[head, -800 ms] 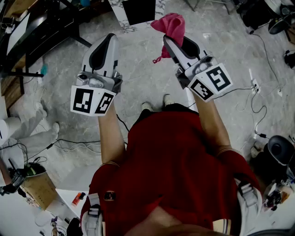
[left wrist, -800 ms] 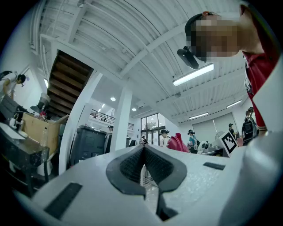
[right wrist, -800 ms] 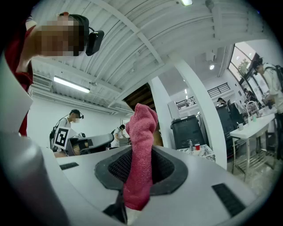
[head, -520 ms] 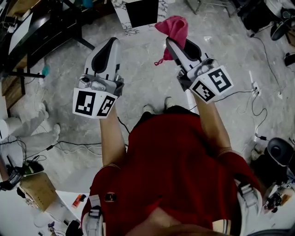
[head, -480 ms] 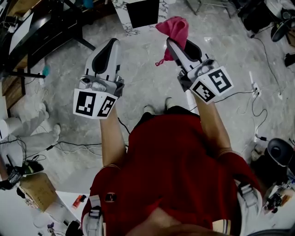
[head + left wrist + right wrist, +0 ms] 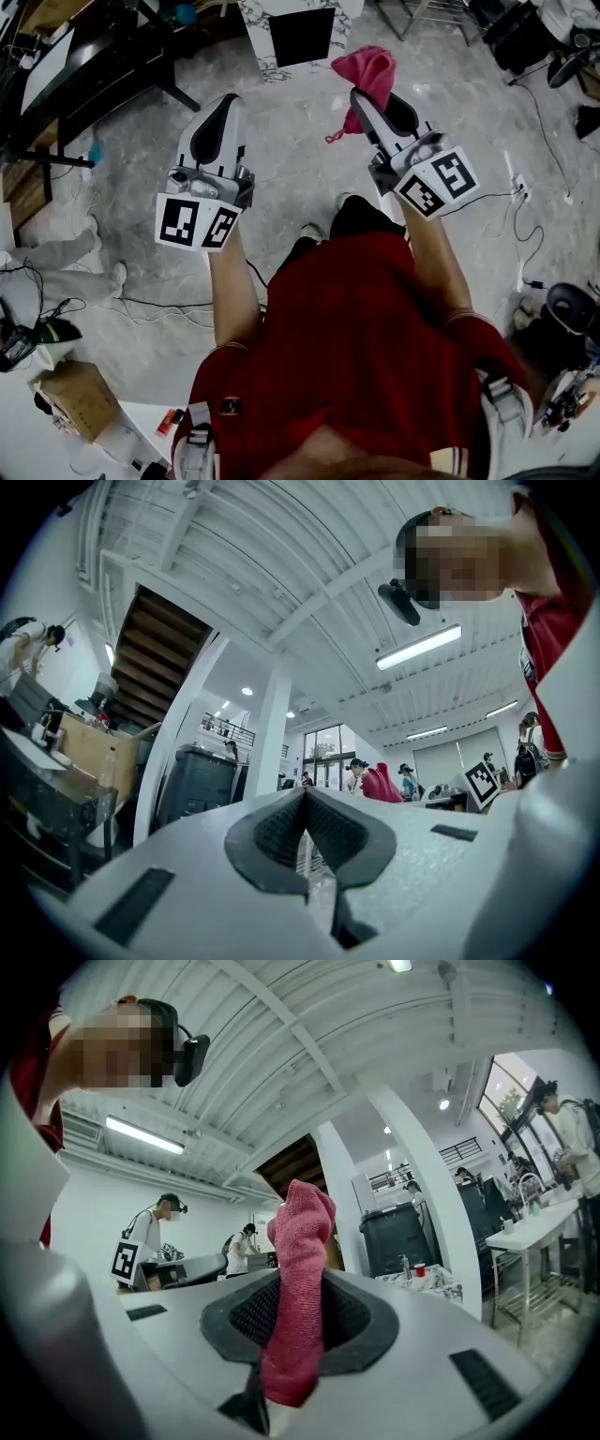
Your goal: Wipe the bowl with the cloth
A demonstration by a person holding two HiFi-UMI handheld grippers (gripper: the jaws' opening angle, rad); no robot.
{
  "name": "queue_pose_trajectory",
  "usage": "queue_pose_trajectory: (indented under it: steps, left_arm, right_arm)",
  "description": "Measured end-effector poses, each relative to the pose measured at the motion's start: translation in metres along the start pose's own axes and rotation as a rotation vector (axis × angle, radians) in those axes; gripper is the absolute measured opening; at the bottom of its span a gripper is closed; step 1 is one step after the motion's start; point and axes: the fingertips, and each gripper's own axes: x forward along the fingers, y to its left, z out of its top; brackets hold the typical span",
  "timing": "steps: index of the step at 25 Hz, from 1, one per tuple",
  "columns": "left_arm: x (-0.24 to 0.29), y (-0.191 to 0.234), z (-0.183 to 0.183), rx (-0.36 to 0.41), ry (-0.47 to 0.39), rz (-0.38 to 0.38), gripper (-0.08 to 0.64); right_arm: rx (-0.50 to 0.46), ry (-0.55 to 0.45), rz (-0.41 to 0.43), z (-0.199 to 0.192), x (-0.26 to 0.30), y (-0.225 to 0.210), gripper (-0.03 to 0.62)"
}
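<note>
- One grey marbled floor (image 6: 291,159), spread under everything in the head view.
- One person in a red shirt (image 6: 356,347), seen from above, two bare forearms (image 6: 230,291) reaching forward, one gripper in each hand.
- Two grippers, side by side and apart, both pointing away from the body.
- Left gripper (image 6: 221,99) (image 6: 305,803): jaws fully together, dark pads meeting along a single seam, nothing between them.
- Right gripper (image 6: 364,97) (image 6: 292,1288): jaws clamped on the cloth, which is pinched between the dark pads.
- Two black-and-white marker cubes, one at the back of each gripper: left (image 6: 197,223), right (image 6: 436,185).
- One black square panel (image 6: 302,36) in a pale marbled frame, on the floor ahead, between the two gripper tips in the head view.
- One cardboard box (image 6: 80,398) at the lower left, well away from both grippers.
- One pink cloth (image 6: 366,67) (image 6: 300,1241), held up off the floor in the right gripper. Bunched upper end rising past the jaw tips, lower end hanging out behind the pads.
- Two pale shoes (image 6: 309,230) (image 6: 343,200) on the floor, just beyond the shirt's edge.
- One thin cable (image 6: 525,225) trailing over the floor at the right.
- One small red cup (image 6: 419,1269) on a far table in the right gripper view.
</note>
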Motion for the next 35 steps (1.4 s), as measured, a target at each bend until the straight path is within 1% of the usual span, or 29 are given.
queue_pose_trajectory:
  steps: [8,13,18,23,30,35]
  left_arm:
    - [0.01,0.031,-0.003,-0.002,-0.01,0.027,0.006]
    - [0.042,0.052,-0.021,0.001,0.011,0.034,0.006]
    - [0.111,0.084,-0.037,0.016,0.042,0.032,0.006]
    - [0.2,0.124,-0.053,0.035,0.069,0.034,0.006]
    - [0.317,0.174,-0.082,0.043,0.089,0.052,0.006]
    - [0.378,0.199,-0.096,0.052,0.102,0.068,0.006]
  right_arm:
    - [-0.005,-0.007,-0.006,0.0,0.03,-0.022,0.092]
    - [0.015,-0.025,-0.016,-0.006,0.055,-0.062,0.092]
    - [-0.008,-0.034,-0.029,-0.006,0.092,-0.129,0.092]
    - [-0.003,-0.04,-0.039,0.0,0.142,-0.214,0.092]
    - [-0.028,-0.026,-0.019,0.009,0.207,-0.321,0.092]
    - [-0.031,-0.025,0.001,0.016,0.246,-0.381,0.092]
